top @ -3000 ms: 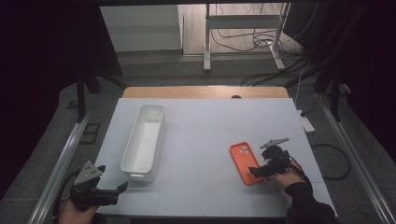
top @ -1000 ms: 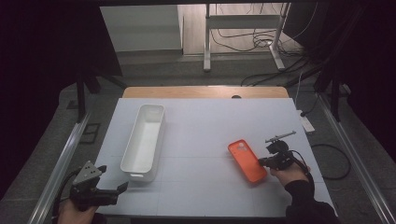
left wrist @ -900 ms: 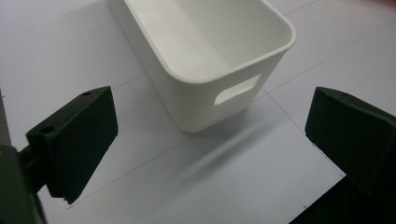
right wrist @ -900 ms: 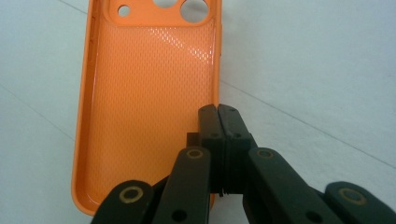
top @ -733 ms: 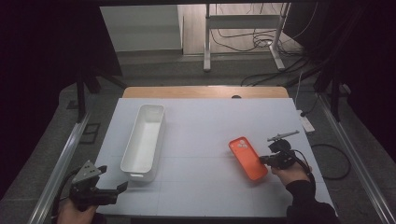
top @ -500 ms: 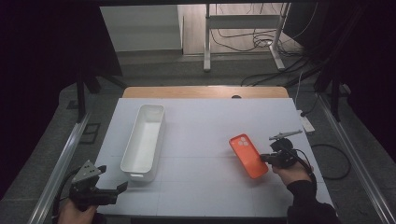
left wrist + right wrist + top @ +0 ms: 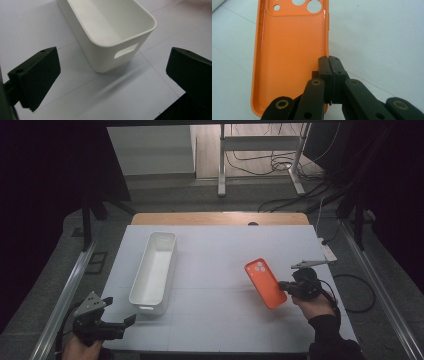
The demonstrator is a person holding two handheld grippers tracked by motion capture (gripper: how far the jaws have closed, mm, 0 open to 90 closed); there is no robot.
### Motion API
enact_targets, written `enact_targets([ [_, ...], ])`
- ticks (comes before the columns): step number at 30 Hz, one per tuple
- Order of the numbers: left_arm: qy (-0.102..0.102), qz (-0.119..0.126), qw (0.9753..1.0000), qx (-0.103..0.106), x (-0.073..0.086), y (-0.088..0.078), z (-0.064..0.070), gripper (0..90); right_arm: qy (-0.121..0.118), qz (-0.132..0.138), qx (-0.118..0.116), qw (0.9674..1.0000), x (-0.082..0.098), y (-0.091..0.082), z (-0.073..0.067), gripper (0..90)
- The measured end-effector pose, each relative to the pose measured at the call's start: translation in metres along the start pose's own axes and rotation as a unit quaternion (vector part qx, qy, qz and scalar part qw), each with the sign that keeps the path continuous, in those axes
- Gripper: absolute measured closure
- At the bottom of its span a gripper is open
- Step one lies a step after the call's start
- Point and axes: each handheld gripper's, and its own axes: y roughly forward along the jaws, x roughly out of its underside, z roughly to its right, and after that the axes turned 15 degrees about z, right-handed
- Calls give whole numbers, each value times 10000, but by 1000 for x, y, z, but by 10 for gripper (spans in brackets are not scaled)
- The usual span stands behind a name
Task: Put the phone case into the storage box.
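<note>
Since three seconds ago, the orange soft-plastic phone case (image 7: 265, 283) has shifted a little farther up the white surface (image 7: 220, 255), nearer its right edge, with the right gripper (image 7: 287, 286) following. That gripper's jaws are pinched tight on the case's side wall, inner face up. No brand or writing is legible. Near the long white plastic bin (image 7: 154, 270), the left gripper (image 7: 120, 322) gapes wide, holding nothing.
</note>
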Motion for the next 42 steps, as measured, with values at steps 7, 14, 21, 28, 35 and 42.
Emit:
enact_targets([
  [7,29,17,10000,86,0,0,0,0,-105,193,-100,9997,-5,-4,-7,891],
  [14,-106,0,9997,200,-2,1,2,0,-144,307,-167,9993,-8,-7,-11,891],
  [21,-321,160,9990,249,-7,-1,1,0,-110,443,-247,9987,-10,-10,-12,891],
  [28,-249,186,9992,254,-12,3,4,0,-128,518,-305,9981,-13,-11,-14,892],
  [35,-274,218,9990,270,-19,8,7,0,-182,633,-423,9969,-15,-13,-17,893],
  [42,-259,273,9981,493,-28,18,13,0,-212,658,-398,9968,-19,-14,-21,894],
])
